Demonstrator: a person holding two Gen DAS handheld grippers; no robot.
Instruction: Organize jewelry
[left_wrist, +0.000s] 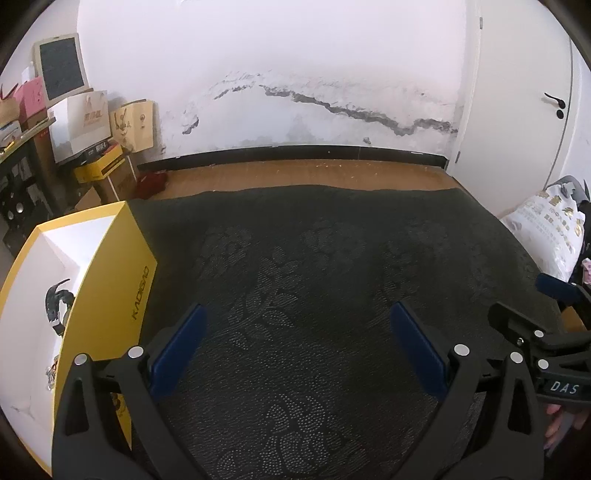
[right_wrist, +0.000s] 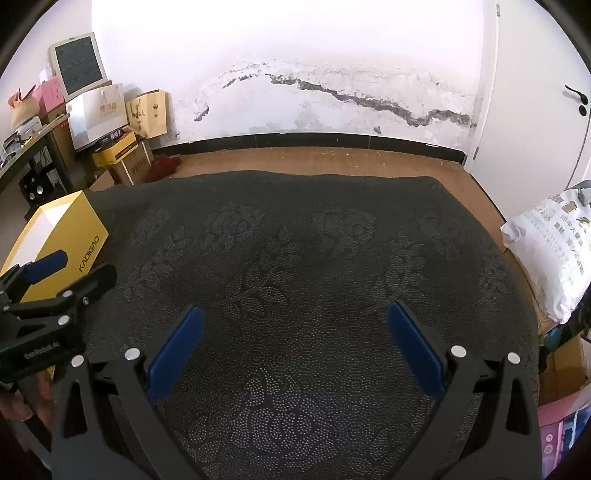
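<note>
At nine o'clock on the dark patterned cloth (left_wrist: 314, 258) stands the open yellow box (left_wrist: 110, 266), and inside it, on white lining, lies the jewelry (left_wrist: 57, 306). Behind, at twelve o'clock, a cracked white wall (left_wrist: 295, 92) meets the wooden floor (left_wrist: 295, 175). The left gripper (left_wrist: 299, 325) hovers over the cloth, fingers spread, holding nothing. The right gripper (right_wrist: 295, 325), at three o'clock from it, is equally spread.
</note>
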